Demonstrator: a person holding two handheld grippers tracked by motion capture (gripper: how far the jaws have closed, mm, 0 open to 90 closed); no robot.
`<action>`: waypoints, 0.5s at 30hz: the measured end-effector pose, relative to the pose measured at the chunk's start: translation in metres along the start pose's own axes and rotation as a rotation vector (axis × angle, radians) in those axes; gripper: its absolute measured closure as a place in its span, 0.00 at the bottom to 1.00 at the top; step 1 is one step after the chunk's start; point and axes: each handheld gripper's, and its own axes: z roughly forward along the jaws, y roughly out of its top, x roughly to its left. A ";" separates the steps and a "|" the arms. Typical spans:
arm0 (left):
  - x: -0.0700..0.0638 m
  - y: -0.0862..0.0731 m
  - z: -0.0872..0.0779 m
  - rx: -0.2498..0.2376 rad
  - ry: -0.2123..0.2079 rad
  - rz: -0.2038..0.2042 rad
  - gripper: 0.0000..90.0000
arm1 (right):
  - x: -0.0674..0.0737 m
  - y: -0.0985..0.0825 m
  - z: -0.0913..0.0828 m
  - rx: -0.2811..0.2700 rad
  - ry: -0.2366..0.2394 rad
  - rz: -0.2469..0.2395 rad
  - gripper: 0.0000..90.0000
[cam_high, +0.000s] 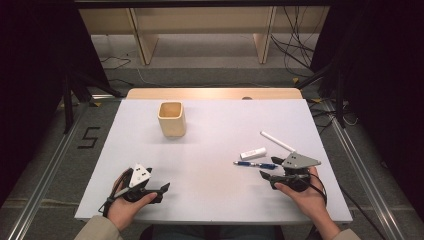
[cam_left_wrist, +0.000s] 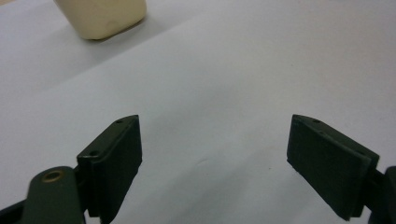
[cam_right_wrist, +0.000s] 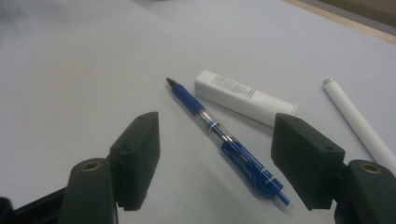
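Your right gripper (cam_right_wrist: 215, 161), jaws spread, straddles the blue plastic ballpoint pen (cam_right_wrist: 224, 142); closing off-centre could roll it against the white rectangular eraser (cam_right_wrist: 243, 97) beside it.

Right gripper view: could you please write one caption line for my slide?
Open right gripper poised over a blue pen, with a white tube and a white marker beyond.

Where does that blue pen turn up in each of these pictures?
High view: the blue pen lies right of centre, just left of the right tongs.
Left gripper view: not in it.
Right gripper view: the pen runs diagonally between the open jaws.
Shared landmark: the white tube beside it.
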 end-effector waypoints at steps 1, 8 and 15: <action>0.000 0.000 0.000 0.003 0.000 0.007 0.20 | 0.000 0.000 0.000 -0.001 0.001 0.001 0.37; -0.002 0.002 0.001 -0.002 0.000 0.009 0.20 | 0.001 -0.001 -0.004 -0.010 -0.007 0.002 0.35; -0.001 0.002 0.002 0.002 -0.003 0.012 0.20 | 0.000 -0.002 -0.005 -0.015 -0.014 0.009 0.35</action>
